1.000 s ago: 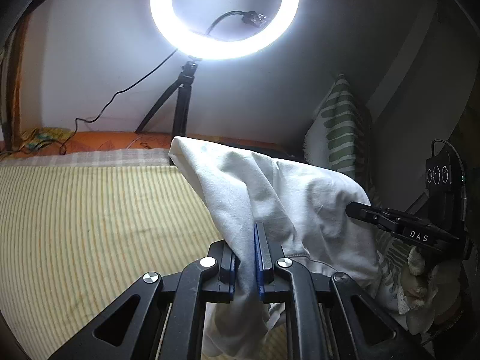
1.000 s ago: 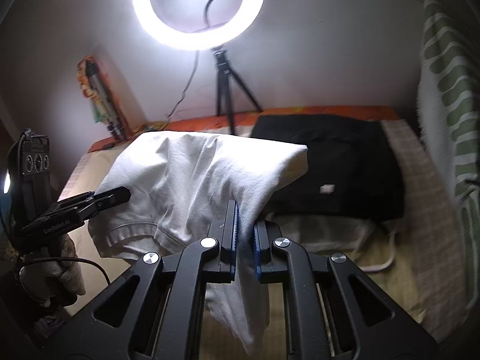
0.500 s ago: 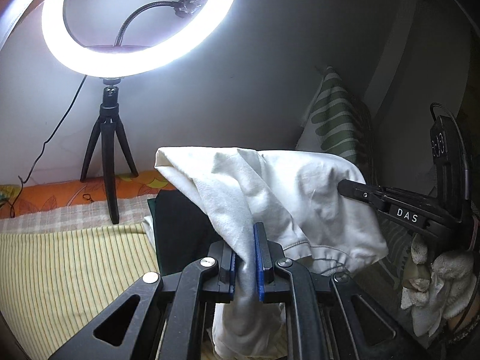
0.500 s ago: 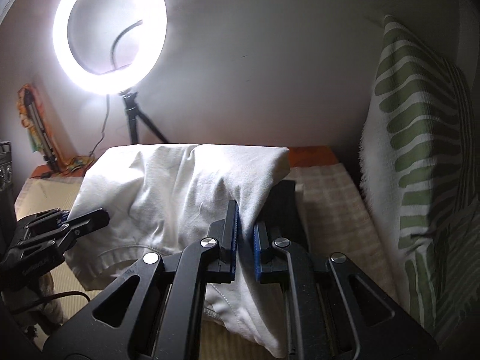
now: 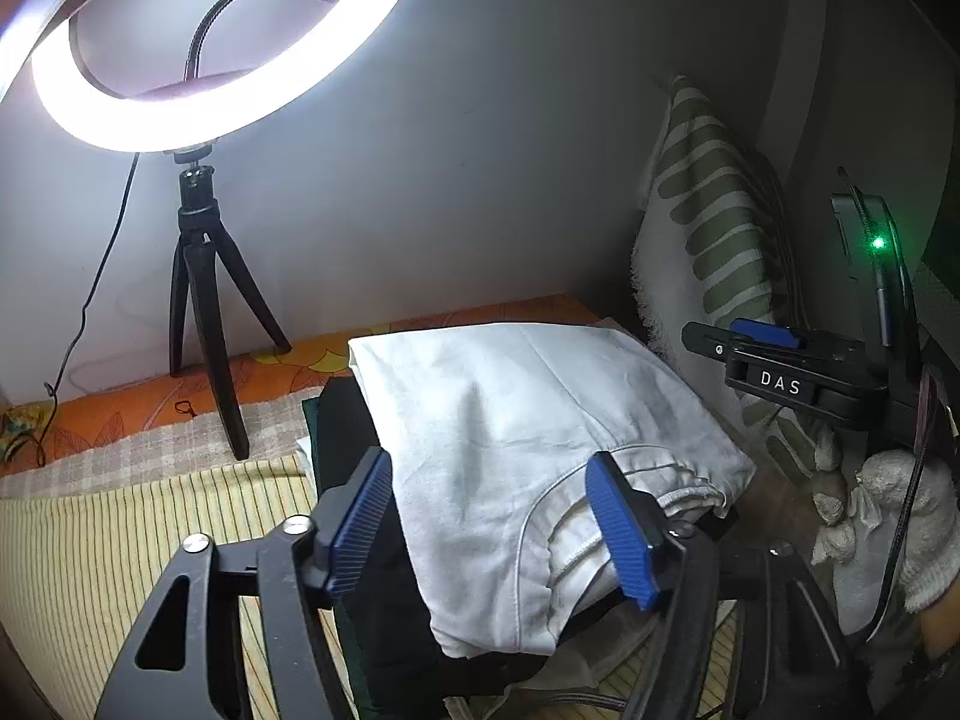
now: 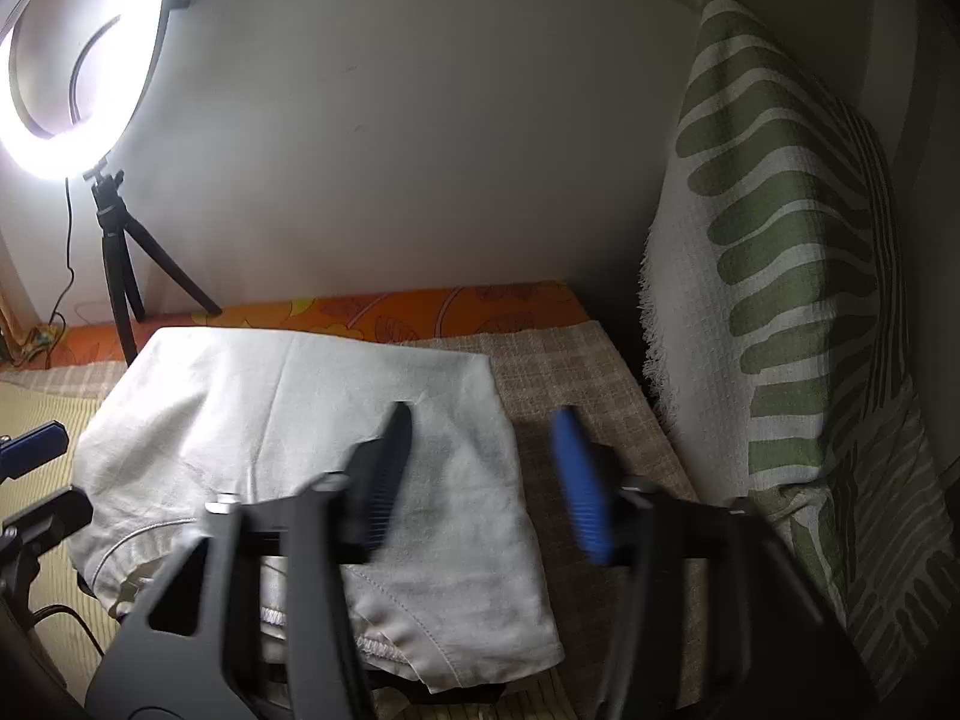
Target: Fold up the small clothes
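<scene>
Resting folded on top of a dark garment (image 5: 360, 546), the white garment (image 5: 528, 456) is lying at the far right corner of the bed (image 5: 120, 528), with the ring light (image 5: 198, 90) at about ten o'clock from it and the striped pillow (image 6: 780, 276) at about two o'clock. Both tools are standing wide: the left tool (image 5: 486, 531) has just been opening, its blue pads straddling the near hem without pressing it, and the right tool (image 6: 486, 480) has just been opening too, the cloth's right edge lying beneath its gap. Judging by the flat, squared bundle, this piece is folded and stacked; whether more clothes are waiting to be folded cannot be told.
</scene>
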`<state>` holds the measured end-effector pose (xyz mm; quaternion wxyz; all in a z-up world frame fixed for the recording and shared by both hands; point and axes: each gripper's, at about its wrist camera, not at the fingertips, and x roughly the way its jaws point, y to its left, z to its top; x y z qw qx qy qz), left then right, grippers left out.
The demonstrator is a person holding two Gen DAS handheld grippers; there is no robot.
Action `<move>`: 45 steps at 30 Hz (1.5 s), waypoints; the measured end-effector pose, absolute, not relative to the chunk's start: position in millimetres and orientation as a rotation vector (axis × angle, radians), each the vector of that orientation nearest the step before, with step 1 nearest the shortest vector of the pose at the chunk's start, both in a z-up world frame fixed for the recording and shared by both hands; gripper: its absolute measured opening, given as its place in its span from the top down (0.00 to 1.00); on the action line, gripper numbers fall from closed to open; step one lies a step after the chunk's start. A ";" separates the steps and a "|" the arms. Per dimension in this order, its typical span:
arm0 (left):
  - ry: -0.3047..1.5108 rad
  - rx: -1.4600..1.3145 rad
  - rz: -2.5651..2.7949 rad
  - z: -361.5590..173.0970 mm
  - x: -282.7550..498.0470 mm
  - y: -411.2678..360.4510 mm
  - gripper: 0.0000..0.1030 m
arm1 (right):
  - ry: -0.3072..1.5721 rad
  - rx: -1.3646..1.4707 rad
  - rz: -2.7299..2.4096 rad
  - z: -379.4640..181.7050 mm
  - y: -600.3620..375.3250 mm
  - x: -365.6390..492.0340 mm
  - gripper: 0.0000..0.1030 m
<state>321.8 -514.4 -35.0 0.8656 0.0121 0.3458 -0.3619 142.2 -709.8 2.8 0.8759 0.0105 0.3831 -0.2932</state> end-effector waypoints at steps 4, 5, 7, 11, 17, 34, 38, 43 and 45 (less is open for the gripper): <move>0.733 0.008 -0.744 -29.8 318.1 -509.1 0.18 | 0.788 0.034 -0.610 11.2 -706.1 132.4 0.41; 0.735 0.007 -0.736 -28.4 316.8 -507.3 0.16 | 0.784 0.037 -0.608 13.4 -705.6 131.4 0.40; 0.732 0.005 -0.729 -24.2 313.3 -505.3 0.12 | 0.769 0.041 -0.606 19.7 -701.8 126.9 0.34; 0.728 0.019 -0.705 -14.7 303.0 -500.5 0.03 | 0.741 0.052 -0.590 31.8 -691.2 117.5 0.24; 0.696 0.066 -0.662 7.2 277.1 -484.5 0.00 | 0.704 0.045 -0.572 54.8 -665.7 97.8 0.08; 0.602 0.103 -0.616 58.6 166.1 -392.1 0.00 | 0.595 0.071 -0.549 107.7 -559.0 1.1 0.00; 0.599 0.099 -0.626 57.8 141.9 -369.6 0.00 | 0.604 0.038 -0.543 105.5 -520.9 -18.3 0.00; 0.585 0.098 -0.621 55.1 114.5 -342.0 0.00 | 0.612 0.027 -0.524 93.2 -476.1 -36.4 0.00; 0.581 0.097 -0.623 53.1 104.7 -331.1 0.00 | 0.605 0.037 -0.522 87.5 -463.2 -41.9 0.00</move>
